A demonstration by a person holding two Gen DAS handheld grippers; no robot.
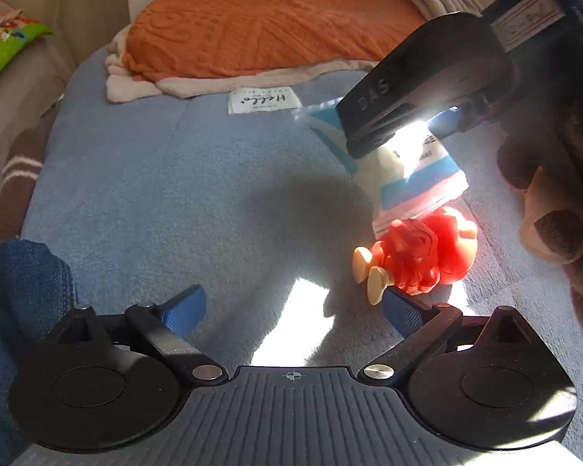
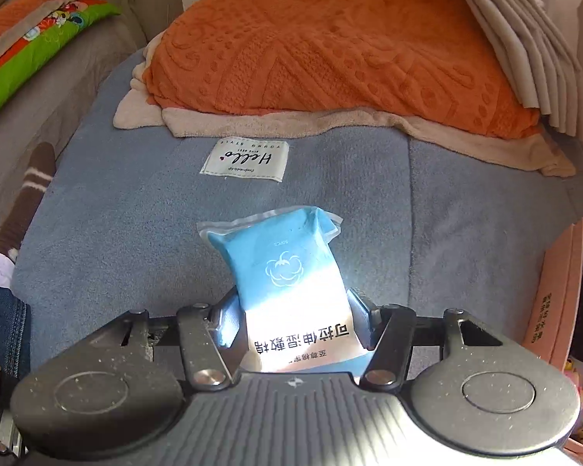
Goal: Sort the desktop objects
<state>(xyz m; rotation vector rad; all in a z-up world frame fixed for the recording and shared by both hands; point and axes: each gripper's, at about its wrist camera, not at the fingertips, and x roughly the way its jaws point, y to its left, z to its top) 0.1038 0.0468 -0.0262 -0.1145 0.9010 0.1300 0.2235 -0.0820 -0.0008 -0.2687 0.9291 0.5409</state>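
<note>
A blue and white wipes packet (image 2: 287,268) lies on the blue blanket (image 2: 116,233), and my right gripper (image 2: 295,316) is shut on its near end, one pad pressed to each side. In the left wrist view the same packet (image 1: 419,171) sits at the right under the right gripper (image 1: 412,132). Just below it a red toy figure (image 1: 419,252) with cream feet lies on its side. My left gripper (image 1: 291,299) is open low over the blanket with nothing between its fingers. Its right fingertip (image 1: 396,310) is close to the toy's feet.
An orange blanket (image 2: 330,46) on a beige towel fills the back. A brown plush toy (image 1: 555,178) lies at the right. A pink box (image 2: 559,303) stands at the right edge. A leg in jeans (image 1: 19,291) is at the left.
</note>
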